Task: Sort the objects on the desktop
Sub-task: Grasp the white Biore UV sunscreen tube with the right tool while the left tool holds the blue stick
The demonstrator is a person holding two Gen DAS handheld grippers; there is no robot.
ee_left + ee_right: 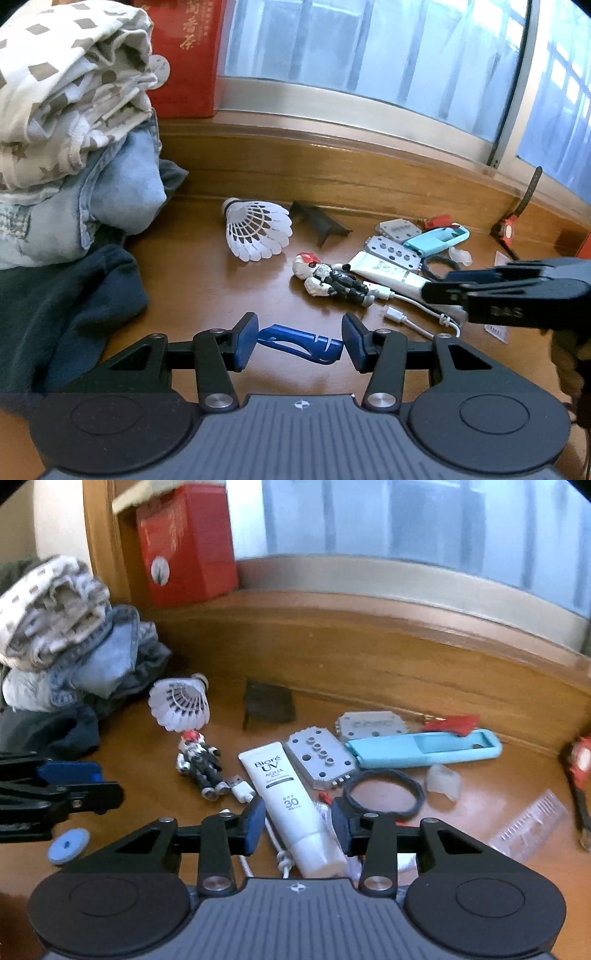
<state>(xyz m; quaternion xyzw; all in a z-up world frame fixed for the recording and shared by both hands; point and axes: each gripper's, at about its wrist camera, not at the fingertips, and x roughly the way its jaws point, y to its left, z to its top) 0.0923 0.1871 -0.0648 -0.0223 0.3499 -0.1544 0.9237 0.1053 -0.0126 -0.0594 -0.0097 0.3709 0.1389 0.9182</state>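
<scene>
The left tongs, low in the frame, pinch a blue clip lifted off the counter for sorting, while the right tongs stand spread astride the white sunscreen tube at centre, apparently to grasp it.

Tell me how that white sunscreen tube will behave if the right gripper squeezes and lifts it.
The sunscreen tube looks like soft plastic, so it will probably dent under the right gripper. Its glossy skin may slip. Lying flat, wide at its crimped end, it seems unlikely to roll.
</scene>
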